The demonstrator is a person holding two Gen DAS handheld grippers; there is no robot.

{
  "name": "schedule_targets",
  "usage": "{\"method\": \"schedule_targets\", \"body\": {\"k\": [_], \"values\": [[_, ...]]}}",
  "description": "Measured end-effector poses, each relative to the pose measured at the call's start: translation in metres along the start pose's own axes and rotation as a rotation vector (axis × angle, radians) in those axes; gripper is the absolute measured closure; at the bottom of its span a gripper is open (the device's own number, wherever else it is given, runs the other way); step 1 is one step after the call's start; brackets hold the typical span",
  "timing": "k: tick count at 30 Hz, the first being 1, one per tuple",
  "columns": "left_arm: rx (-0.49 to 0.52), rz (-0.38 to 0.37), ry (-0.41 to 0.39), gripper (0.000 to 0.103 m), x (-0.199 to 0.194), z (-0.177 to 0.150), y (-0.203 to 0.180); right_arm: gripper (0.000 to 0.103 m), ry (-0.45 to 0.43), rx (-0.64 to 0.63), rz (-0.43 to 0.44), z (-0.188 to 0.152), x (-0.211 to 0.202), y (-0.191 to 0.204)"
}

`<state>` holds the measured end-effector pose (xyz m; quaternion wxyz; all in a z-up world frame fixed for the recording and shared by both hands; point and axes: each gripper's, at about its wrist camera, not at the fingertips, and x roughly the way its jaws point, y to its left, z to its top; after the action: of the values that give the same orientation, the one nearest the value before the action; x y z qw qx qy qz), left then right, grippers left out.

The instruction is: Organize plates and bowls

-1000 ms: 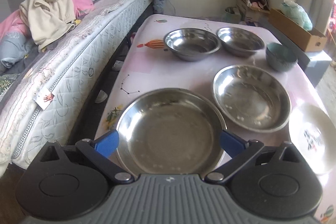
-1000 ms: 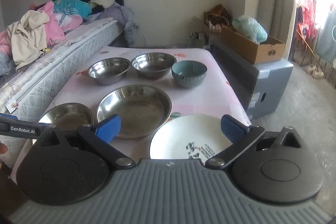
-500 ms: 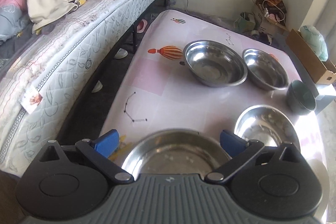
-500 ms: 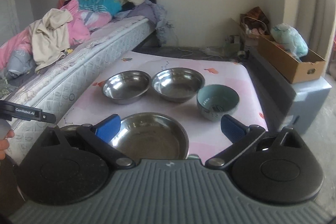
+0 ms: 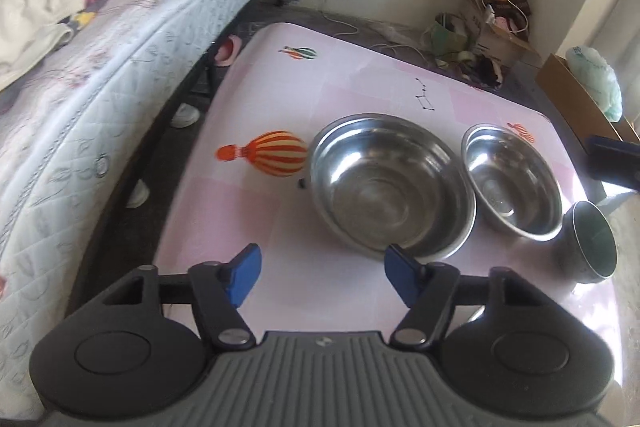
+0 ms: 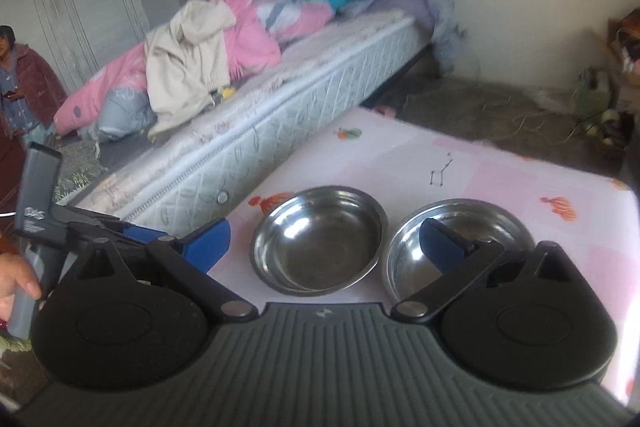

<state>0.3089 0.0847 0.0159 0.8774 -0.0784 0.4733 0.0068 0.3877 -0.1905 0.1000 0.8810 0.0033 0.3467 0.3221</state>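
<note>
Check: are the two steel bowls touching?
Cannot tell. Left wrist view: large steel bowl and small steel bowl rims overlap; right wrist view suggests a gap.

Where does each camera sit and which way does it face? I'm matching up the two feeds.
Left wrist: on the left gripper, looking forward and down over the pink table at two steel bowls and a teal bowl; its own open jaws show.
Right wrist: on the right gripper, facing the bed; its open jaws and the person's left hand show.
Shared: both steel bowls, table, bed.
</note>
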Motion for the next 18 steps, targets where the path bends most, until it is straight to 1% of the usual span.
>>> {"method": "schedule_targets", "body": {"k": [1, 3, 4, 5, 6, 7, 8, 10, 11, 13, 15, 17, 18], "values": [[0.009, -0.002, -0.004, 0.038, 0.006, 0.002, -0.003, 0.009, 0.022, 0.011, -0.005, 0.005, 0.019, -0.007], [0.025, 0.02, -0.001, 0.043, 0.017, 0.007, -0.008, 0.021, 0.063, 0.029, 0.004, 0.013, 0.054, -0.018], [0.013, 0.026, 0.01, 0.052, 0.023, 0.01, -0.009, 0.025, 0.079, 0.034, 0.008, 0.013, 0.07, -0.021], [0.0, 0.024, 0.028, 0.061, 0.029, 0.012, -0.009, 0.034, 0.096, 0.044, 0.012, 0.015, 0.087, -0.027], [-0.011, 0.017, 0.05, 0.065, 0.036, 0.015, -0.008, 0.043, 0.116, 0.052, 0.025, 0.019, 0.103, -0.031], [-0.015, 0.004, 0.069, 0.073, 0.042, 0.017, -0.008, 0.047, 0.14, 0.057, 0.031, 0.026, 0.12, -0.035], [-0.015, 0.004, 0.083, 0.073, 0.048, 0.018, -0.008, 0.054, 0.169, 0.055, 0.026, 0.025, 0.136, -0.034], [-0.03, 0.013, 0.123, 0.071, 0.06, 0.019, -0.007, 0.058, 0.209, 0.022, 0.012, 0.022, 0.16, -0.034], [-0.046, -0.002, 0.137, 0.071, 0.065, 0.02, -0.005, 0.06, 0.224, 0.008, 0.003, 0.02, 0.171, -0.032], [-0.069, -0.013, 0.168, 0.071, 0.073, 0.021, -0.003, 0.067, 0.25, 0.004, 0.006, 0.014, 0.185, -0.031], [-0.073, -0.012, 0.181, 0.071, 0.079, 0.023, -0.002, 0.079, 0.274, 0.008, -0.004, 0.01, 0.2, -0.029], [-0.082, -0.004, 0.198, 0.071, 0.084, 0.024, 0.0, 0.083, 0.281, -0.001, -0.011, 0.004, 0.209, -0.026], [-0.084, -0.001, 0.202, 0.072, 0.085, 0.024, 0.001, 0.088, 0.283, -0.009, -0.018, 0.003, 0.213, -0.025]]}}
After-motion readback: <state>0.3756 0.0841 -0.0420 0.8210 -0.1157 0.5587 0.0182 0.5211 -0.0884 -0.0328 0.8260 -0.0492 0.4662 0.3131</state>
